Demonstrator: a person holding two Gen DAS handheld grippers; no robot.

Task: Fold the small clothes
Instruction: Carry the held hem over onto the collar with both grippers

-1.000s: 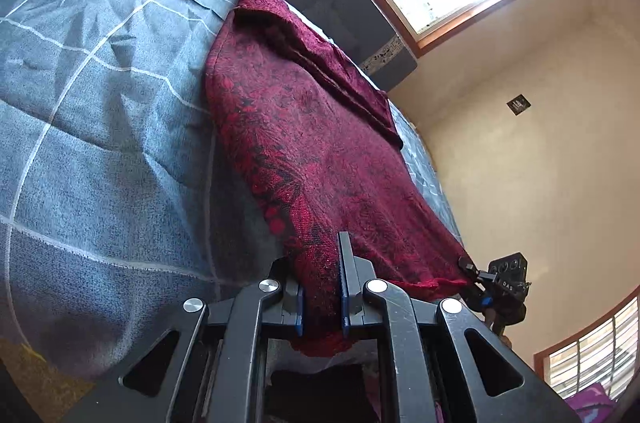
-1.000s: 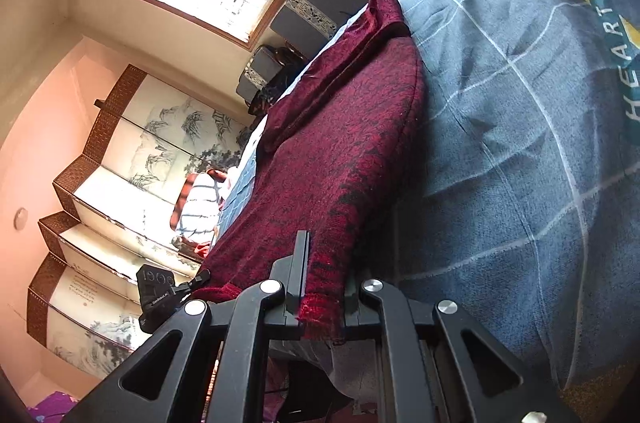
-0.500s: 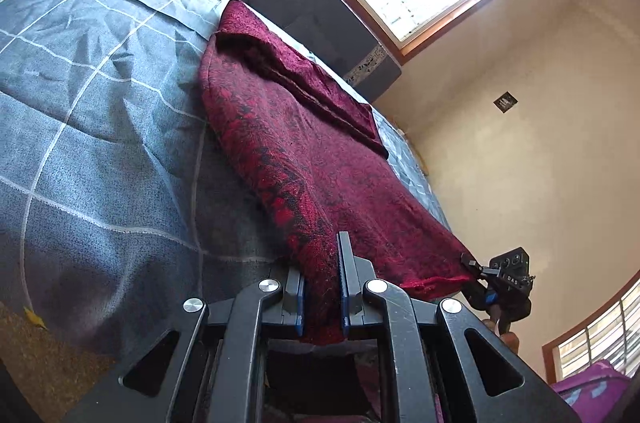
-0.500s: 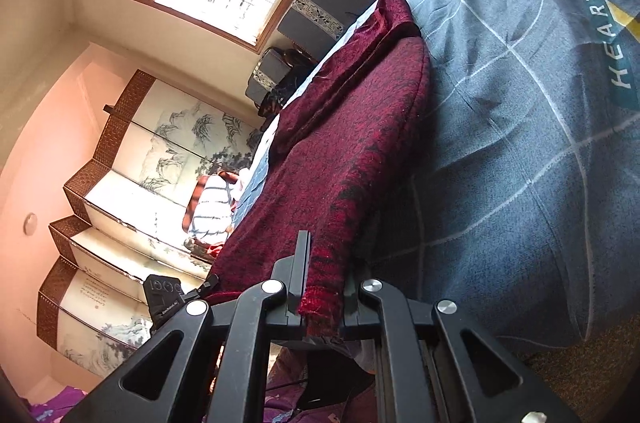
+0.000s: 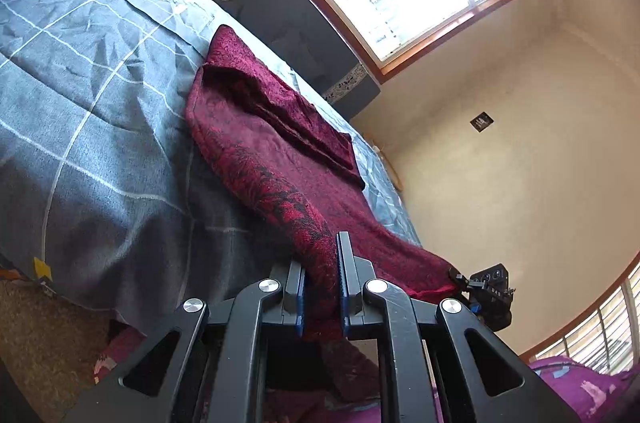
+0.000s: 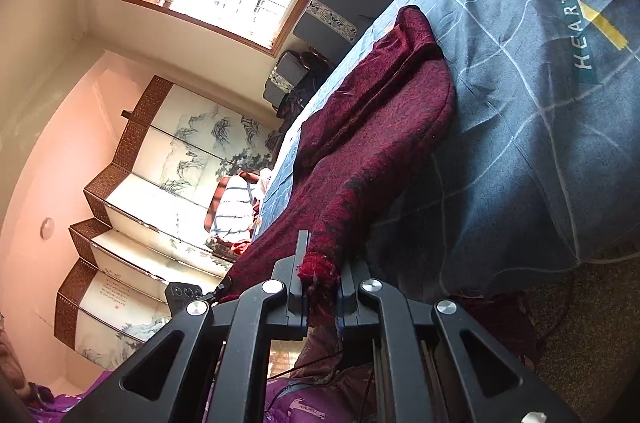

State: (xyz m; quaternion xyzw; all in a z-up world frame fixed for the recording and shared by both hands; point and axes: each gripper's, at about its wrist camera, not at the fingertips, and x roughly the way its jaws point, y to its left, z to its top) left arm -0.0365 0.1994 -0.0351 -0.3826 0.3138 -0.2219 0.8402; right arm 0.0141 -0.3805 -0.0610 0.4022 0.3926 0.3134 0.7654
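Observation:
A dark red patterned knit garment lies stretched over the blue-grey checked bed, its far end folded over on itself. My left gripper is shut on one near corner of the garment, past the bed's edge. My right gripper is shut on the other near corner of the garment. Each view shows the other gripper holding the hem: the right gripper in the left wrist view, the left gripper in the right wrist view.
The bed's edge drops to brown carpet. A folding painted screen stands beside the bed. Striped clothes lie on the bed's far side. A dark headboard sits under the window. Purple fabric lies below.
Both grippers have pulled the garment's near edge back and down past the bed's edge. The cloth slid toward me and more carpet shows.

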